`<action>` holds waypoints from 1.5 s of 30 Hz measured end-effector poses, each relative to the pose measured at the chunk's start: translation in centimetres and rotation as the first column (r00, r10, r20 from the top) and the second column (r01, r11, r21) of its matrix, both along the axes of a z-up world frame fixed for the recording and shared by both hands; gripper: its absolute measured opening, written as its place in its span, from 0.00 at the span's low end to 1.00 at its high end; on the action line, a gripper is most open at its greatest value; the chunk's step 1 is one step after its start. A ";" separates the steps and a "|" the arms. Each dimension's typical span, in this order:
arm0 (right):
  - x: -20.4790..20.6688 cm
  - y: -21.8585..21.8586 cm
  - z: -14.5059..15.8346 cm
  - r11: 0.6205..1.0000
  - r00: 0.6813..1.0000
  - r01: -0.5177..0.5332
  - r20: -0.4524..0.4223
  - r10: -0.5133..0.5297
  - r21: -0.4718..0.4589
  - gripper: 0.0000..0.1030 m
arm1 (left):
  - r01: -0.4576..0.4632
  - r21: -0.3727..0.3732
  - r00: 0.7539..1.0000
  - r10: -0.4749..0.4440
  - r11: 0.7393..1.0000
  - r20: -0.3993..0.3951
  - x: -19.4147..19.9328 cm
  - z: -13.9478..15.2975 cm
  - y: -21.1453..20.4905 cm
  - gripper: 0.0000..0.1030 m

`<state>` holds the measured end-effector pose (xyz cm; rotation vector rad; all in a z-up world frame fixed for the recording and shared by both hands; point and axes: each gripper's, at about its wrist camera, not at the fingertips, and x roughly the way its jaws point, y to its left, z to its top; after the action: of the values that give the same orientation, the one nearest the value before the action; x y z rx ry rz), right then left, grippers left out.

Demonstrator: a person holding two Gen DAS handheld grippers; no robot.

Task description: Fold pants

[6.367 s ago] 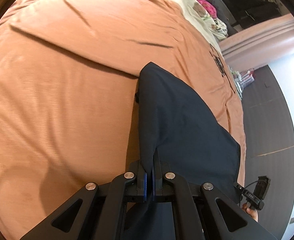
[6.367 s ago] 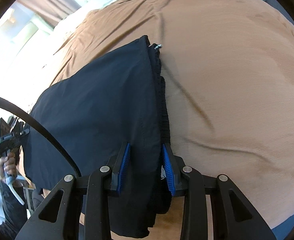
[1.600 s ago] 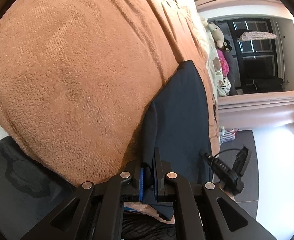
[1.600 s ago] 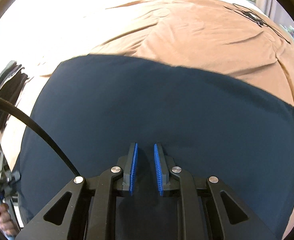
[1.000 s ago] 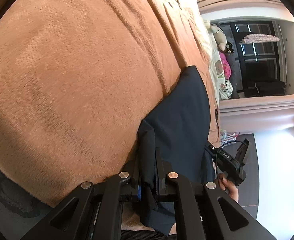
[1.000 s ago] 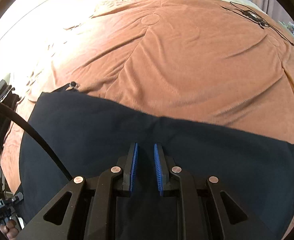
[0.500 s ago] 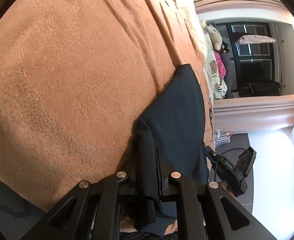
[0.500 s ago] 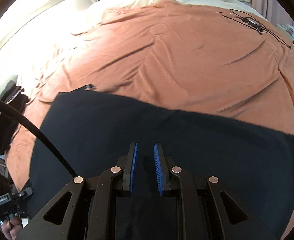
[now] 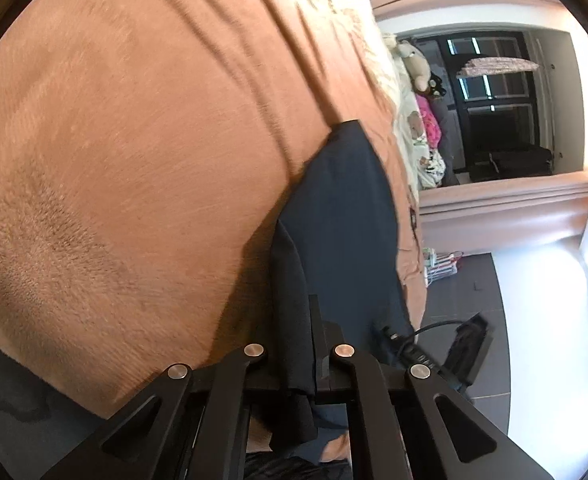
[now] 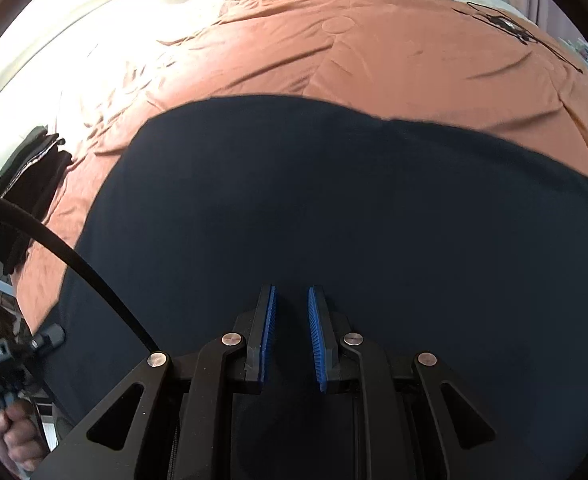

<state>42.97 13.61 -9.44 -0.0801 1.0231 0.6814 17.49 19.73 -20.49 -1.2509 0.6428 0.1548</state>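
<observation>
Left wrist view: one pair of dark navy pants [image 9: 345, 216], smooth woven cloth, lies as a long narrow band running ahead of the left gripper [image 9: 299, 364] across a fuzzy orange-brown blanket [image 9: 134, 152]. That gripper's black jaws have just been closing and now pinch a doubled edge of the pants, a flap hanging below them. The other handheld gripper shows just to the right.

Right wrist view: the same pants [image 10: 333, 208] spread as one broad flat panel directly ahead of and beneath the right gripper [image 10: 292, 336]. Its two blue ribbed pads [image 10: 268, 332] stand slightly apart with nothing between them. A stack of dark clothes [image 10: 22, 196] sits far left.
</observation>
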 end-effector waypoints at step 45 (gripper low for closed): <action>-5.3 -24.3 3.6 0.896 0.963 0.271 -0.090 -0.255 0.351 0.14 | 0.398 0.384 0.890 -0.452 0.833 0.058 20.3 15.6 -17.6 0.06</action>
<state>37.68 -10.71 -5.79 0.3910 0.9123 0.6133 37.78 2.11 -4.87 -0.7280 0.7133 -0.1869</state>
